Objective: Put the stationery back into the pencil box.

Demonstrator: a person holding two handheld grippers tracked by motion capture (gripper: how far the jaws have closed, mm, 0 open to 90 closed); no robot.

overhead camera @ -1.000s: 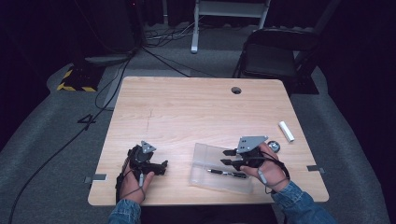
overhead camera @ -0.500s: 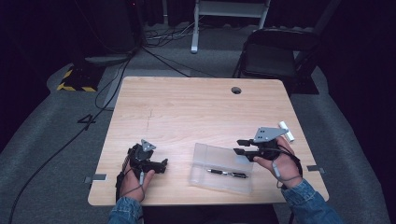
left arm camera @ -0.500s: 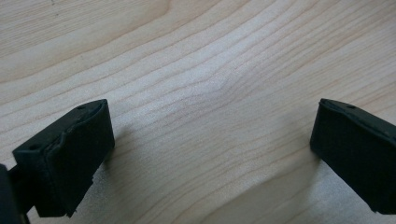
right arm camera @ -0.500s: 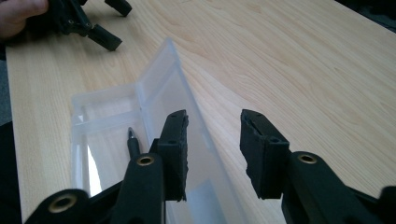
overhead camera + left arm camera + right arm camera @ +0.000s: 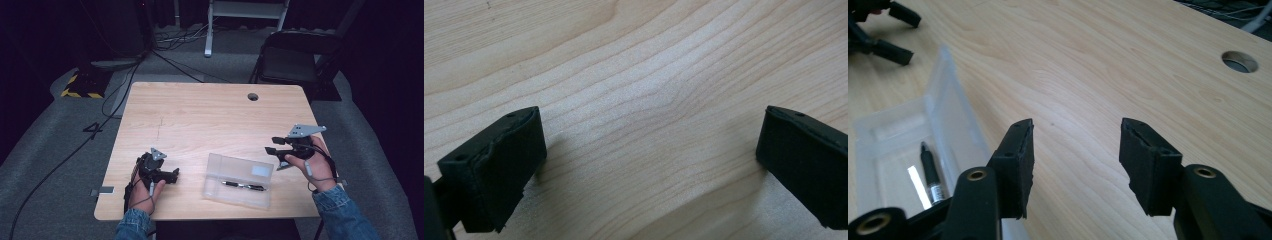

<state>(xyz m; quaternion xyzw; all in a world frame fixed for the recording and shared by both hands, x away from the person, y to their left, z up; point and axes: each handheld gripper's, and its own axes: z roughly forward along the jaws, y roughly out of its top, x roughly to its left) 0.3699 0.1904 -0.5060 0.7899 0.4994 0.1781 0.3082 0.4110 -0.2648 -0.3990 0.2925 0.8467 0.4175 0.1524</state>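
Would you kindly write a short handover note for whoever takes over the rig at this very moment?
Left gripper: open, holding nothing, resting on the table near its front left corner.
Right gripper: jaws have just been opening, nothing between them; it hovers to the right of the box.
Box: clear, open, front centre, with the pen lying inside.
Done: pen is in the box.
Left: probably closing the box; no lid is in sight.

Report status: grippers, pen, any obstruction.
Right gripper open, fingers just widened, nothing between. Left gripper open over table. Pen lies in clear box. Path clear.
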